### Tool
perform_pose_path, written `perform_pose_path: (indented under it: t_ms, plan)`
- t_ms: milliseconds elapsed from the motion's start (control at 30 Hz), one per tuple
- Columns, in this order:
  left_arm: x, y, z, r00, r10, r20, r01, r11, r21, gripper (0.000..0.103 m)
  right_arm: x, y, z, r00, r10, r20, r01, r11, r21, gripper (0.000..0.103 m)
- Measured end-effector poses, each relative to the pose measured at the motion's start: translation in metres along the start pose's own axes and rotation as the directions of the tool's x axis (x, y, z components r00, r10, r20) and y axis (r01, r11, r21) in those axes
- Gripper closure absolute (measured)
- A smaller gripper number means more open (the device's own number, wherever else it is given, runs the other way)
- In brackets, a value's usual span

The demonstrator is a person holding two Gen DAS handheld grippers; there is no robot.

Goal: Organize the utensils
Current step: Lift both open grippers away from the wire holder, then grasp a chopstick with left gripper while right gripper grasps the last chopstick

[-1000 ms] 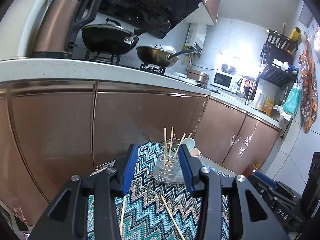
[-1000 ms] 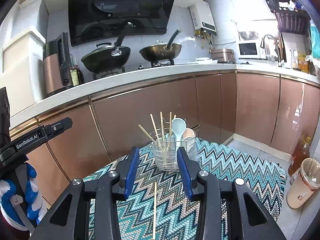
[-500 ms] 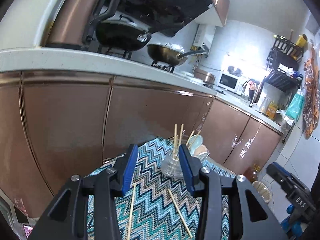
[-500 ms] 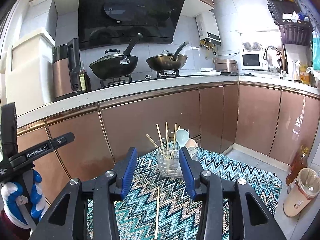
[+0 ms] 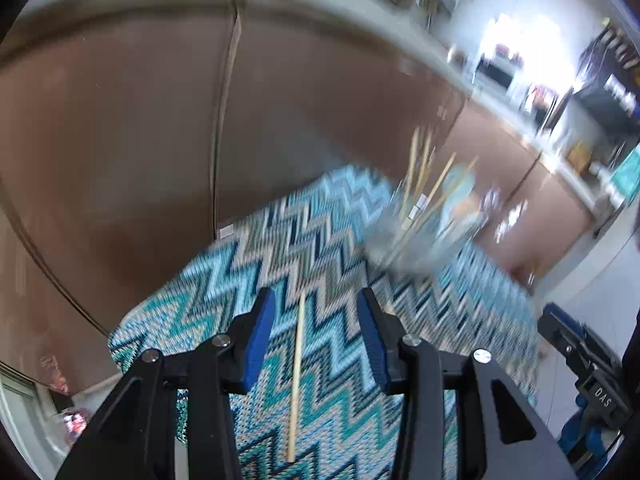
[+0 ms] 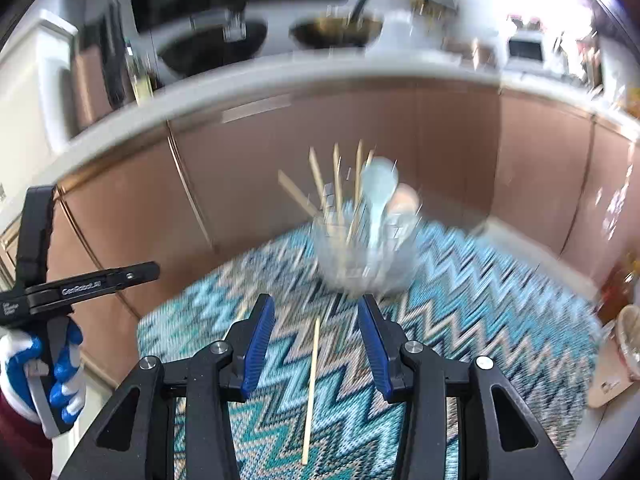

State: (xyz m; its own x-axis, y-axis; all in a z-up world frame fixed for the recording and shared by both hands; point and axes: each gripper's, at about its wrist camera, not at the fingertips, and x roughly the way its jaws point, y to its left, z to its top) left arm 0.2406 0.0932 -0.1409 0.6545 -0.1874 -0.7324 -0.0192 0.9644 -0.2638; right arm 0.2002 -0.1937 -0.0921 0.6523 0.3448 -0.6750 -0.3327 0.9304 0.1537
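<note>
A clear holder point(image 6: 362, 256) with several wooden chopsticks and a pale blue spoon point(image 6: 378, 192) stands at the far side of a zigzag-patterned mat point(image 6: 480, 300). It shows blurred in the left wrist view point(image 5: 416, 240). A loose chopstick point(image 5: 297, 376) lies on the mat between the fingers of my open left gripper point(image 5: 316, 340). Another loose chopstick point(image 6: 312, 384) lies between the fingers of my open right gripper point(image 6: 316, 344). Both grippers are empty and above the mat.
Brown cabinet doors point(image 6: 280, 184) run behind the mat under a white counter point(image 6: 280, 84) with pans. The gloved hand with the left gripper's handle point(image 6: 52, 320) is at the left. A bottle and a bin point(image 6: 624, 344) stand at the right.
Both cameras have tilted down and moved closer to the mat, so each loose chopstick now lies between a gripper's fingers. The views are motion-blurred. Both grippers stay open.
</note>
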Motion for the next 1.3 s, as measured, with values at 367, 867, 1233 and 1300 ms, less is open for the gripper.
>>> perform_pose_path:
  t_ms: [367,867,1233,1300]
  plan:
    - [0.116,-0.002,-0.004,0.938,0.000,-0.347,0.011,0.999,0.030,0.063,0.121,-0.018,-0.003,0.924,0.156,-0.350,-0.141,0.988,0.067,0.068]
    - [0.165,-0.008,0.001,0.882,0.029,-0.470,0.015,0.996,0.089,0.084,0.211,-0.016,-0.008,0.823,0.106,-0.558,-0.127,0.992,0.000,0.086]
    - [0.178,-0.029,-0.007,0.886,0.106,-0.451,-0.040,0.987,0.154,0.098,0.228,-0.012,-0.010,0.805,0.092,-0.585,-0.119,0.993,-0.007,0.095]
    - [0.177,-0.034,-0.010,0.892,0.113,-0.437,-0.049,0.987,0.155,0.098,0.228,-0.013,-0.010,0.810,0.099,-0.578,-0.119,0.993,0.004,0.095]
